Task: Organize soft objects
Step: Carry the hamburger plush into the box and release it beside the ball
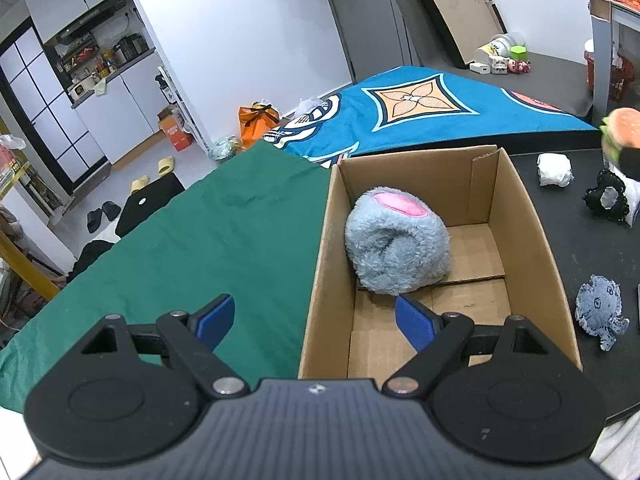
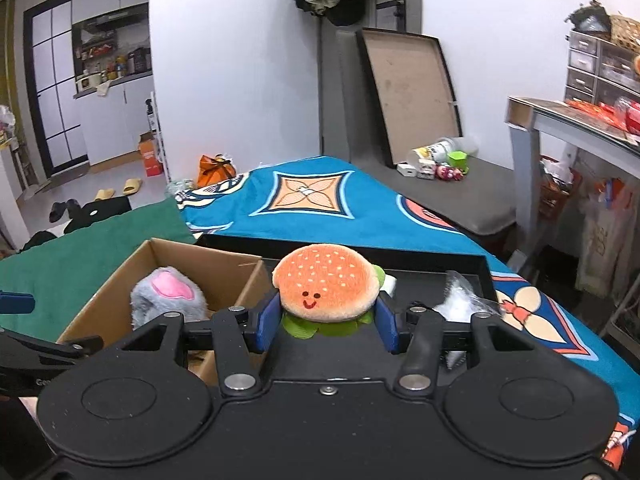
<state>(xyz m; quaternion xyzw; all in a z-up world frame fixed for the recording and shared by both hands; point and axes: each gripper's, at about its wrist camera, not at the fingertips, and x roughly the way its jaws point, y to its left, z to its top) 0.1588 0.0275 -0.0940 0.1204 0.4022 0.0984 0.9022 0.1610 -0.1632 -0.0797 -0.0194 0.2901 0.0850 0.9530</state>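
Note:
An open cardboard box stands on the black table, and a fluffy grey plush with a pink patch lies inside it. My left gripper hangs open over the box's near left wall, with nothing between its blue pads. My right gripper is shut on a plush hamburger with a smiling face, held above the table to the right of the box. The grey plush shows in the right wrist view too. The hamburger also peeks in at the left wrist view's right edge.
On the black table right of the box lie a denim fish-shaped toy, a black frilly ring and a white wad. A green cloth covers the surface to the left. A blue patterned blanket lies beyond.

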